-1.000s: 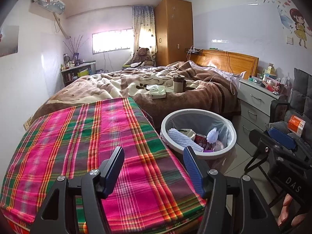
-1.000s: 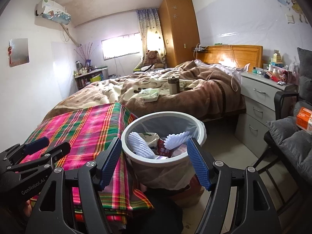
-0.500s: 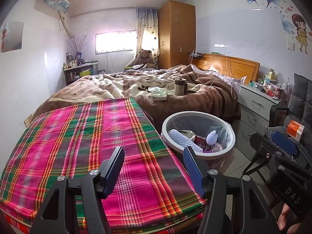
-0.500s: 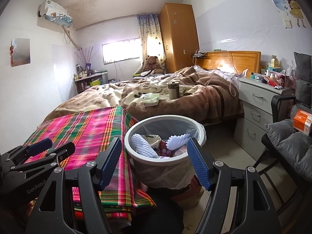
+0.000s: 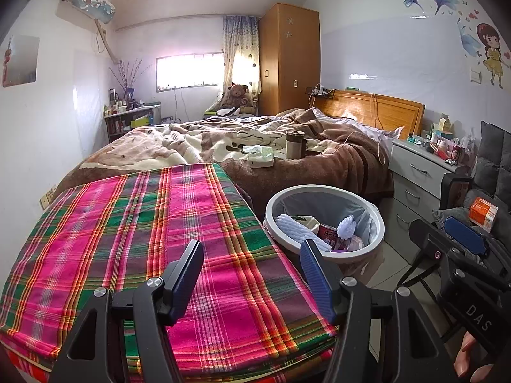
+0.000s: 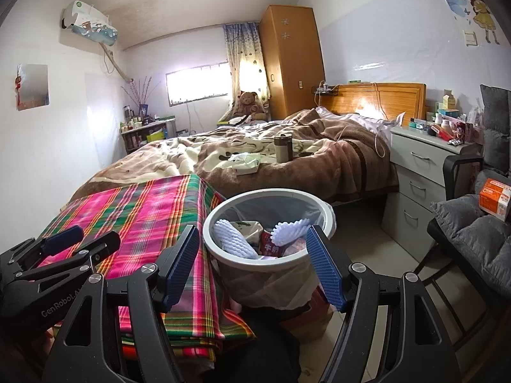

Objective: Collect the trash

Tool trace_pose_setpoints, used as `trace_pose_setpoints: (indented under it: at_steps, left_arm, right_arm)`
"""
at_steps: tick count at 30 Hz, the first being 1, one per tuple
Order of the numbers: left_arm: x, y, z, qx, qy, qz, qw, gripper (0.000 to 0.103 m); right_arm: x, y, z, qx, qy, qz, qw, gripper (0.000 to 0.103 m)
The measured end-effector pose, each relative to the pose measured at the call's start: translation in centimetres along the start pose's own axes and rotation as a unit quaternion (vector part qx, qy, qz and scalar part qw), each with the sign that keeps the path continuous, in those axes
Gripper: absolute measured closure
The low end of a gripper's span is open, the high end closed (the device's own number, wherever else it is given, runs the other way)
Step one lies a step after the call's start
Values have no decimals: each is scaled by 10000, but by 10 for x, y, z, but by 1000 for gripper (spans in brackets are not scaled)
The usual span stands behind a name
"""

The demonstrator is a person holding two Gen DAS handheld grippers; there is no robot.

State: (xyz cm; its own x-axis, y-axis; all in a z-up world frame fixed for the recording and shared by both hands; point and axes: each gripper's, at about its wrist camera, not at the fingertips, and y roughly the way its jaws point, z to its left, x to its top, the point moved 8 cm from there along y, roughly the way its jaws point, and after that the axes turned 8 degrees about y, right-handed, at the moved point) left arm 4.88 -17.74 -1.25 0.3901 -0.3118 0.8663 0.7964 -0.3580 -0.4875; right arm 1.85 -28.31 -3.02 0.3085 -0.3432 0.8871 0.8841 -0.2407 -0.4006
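While both grippers' jaws are gaping empty, you are holding the left gripper (image 5: 252,274) over the plaid worktop (image 5: 127,223) and the right gripper (image 6: 255,261) by the trash bin (image 6: 223,249).

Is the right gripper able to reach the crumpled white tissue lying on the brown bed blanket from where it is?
Probably not yet. The right gripper hangs open over the round white trash bin, and the crumpled white tissue lies well beyond it on the brown bed blanket. Nothing blocks the way; it's just far.
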Motion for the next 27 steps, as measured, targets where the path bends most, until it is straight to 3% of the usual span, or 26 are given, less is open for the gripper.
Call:
trace_pose_setpoints:
  at_steps: [27]
  left_arm:
    - [2,-3,4,47,-14,-12,10000,40]
  right_arm:
    - [2,0,-1,-19,-5,40,10000,32]
